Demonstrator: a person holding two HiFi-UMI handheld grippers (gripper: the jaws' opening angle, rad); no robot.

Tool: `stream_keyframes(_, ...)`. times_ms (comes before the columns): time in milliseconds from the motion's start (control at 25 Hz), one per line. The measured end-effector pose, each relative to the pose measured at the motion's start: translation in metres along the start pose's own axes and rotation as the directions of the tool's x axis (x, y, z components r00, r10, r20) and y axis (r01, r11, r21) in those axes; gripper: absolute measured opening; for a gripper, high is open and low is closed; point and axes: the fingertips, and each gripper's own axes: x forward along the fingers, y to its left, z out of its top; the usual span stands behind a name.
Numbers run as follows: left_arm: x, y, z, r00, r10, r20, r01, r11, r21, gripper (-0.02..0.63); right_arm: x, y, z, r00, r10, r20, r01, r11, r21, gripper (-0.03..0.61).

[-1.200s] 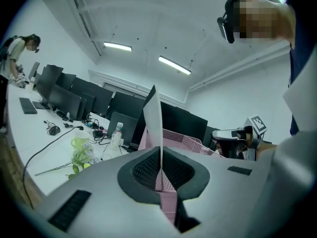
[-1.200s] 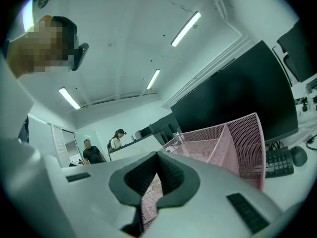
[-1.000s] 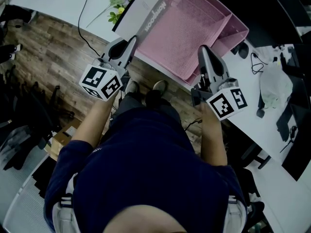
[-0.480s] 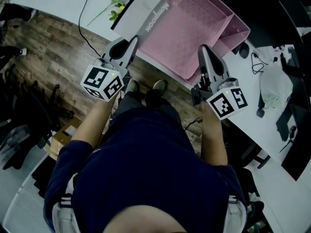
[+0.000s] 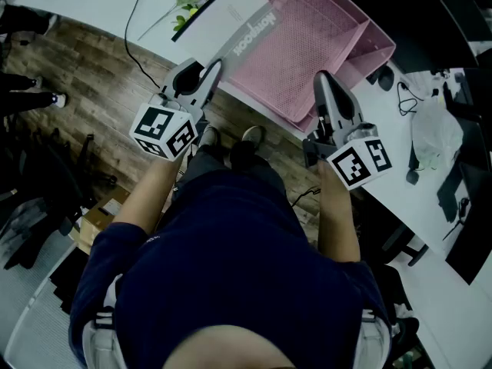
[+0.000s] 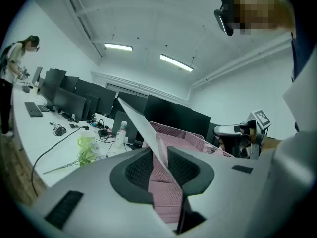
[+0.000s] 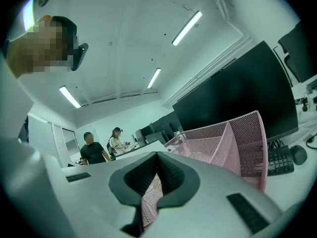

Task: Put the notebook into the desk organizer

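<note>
The notebook (image 5: 231, 18), grey-white with a printed cover, leans on the left side of the pink mesh desk organizer (image 5: 300, 52) on the white desk. My left gripper (image 5: 211, 69) is at the notebook's near edge. Its jaws have just been opening; in the left gripper view the notebook (image 6: 136, 125) stands edge-on between the parted pads of this gripper (image 6: 159, 165), with a gap on its left side. My right gripper (image 5: 321, 77) is at the organizer's near wall. In the right gripper view its pads (image 7: 157, 157) meet at the tips with the organizer's pink mesh (image 7: 233, 143) running between them.
A green plant (image 5: 184, 6) and a black cable lie on the desk (image 5: 100, 6) left of the notebook. Dark monitors stand behind the organizer; a keyboard (image 7: 282, 157), a plastic bag (image 5: 434, 133) and small items lie to the right. People stand in the background (image 7: 94, 150).
The left gripper's jaws have parted and no longer clamp the notebook's edge. The notebook has shifted a little toward the organizer. The right gripper has stayed still.
</note>
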Motion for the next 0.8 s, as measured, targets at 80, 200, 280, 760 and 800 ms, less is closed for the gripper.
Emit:
stream_keyframes(80,-0.002,0.0,-0.001,1.0,0.004,0.001,-0.004,1.0,-0.001,0.117,-0.001,0.001,0.0,1.0,0.0,0.002,0.0,1.0,0.0,0.005)
stream_keyframes(200,-0.004,0.001,-0.002,1.0,0.009,0.002,-0.009,1.0,-0.002,0.127,-0.003,0.001,-0.001,1.0,-0.001,0.003,0.001,1.0,-0.001,0.005)
stream_keyframes(280,-0.006,0.001,-0.002,1.0,0.012,0.002,-0.012,1.0,-0.002,0.138,-0.004,0.003,-0.002,1.0,-0.001,0.004,0.001,1.0,-0.003,0.005)
stream_keyframes(760,-0.015,0.003,-0.009,1.0,0.004,-0.013,-0.004,1.0,-0.023,0.215,-0.008,0.012,-0.005,1.0,-0.009,0.01,0.009,1.0,-0.009,0.005)
stream_keyframes(800,-0.016,0.004,-0.008,1.0,0.003,-0.012,-0.003,1.0,-0.024,0.216,-0.008,0.014,-0.005,1.0,-0.009,0.01,0.009,1.0,-0.009,0.005)
